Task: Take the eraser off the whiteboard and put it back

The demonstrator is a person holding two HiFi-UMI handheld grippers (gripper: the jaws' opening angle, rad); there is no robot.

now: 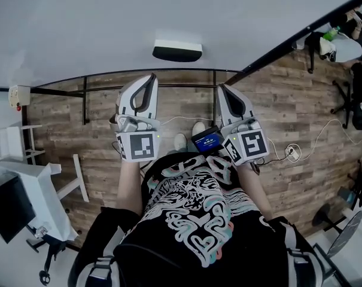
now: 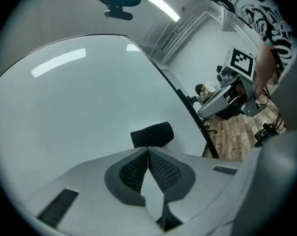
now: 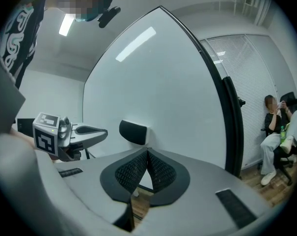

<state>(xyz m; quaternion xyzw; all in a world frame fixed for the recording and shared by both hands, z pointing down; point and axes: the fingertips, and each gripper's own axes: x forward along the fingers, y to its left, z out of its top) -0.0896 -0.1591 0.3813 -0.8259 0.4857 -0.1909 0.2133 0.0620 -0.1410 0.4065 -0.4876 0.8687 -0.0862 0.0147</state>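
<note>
Whiteboard (image 1: 79, 23) carried the eraser (image 1: 177, 51). My left hand-held gripper (image 2: 148, 150) and right hand-held gripper (image 3: 148, 151) were clenched, empty. Eraser looked light, stiff (likely magnetic); I'd pinch its long edges.

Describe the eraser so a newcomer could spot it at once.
A large black-framed whiteboard fills the top of the head view. On its white face sits the eraser, a small dark block with a white edge, the only thing on the board.

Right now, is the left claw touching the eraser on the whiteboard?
Apart. The head view shows a strip of bare whiteboard between the tip of the shut left claw and the eraser.
</note>
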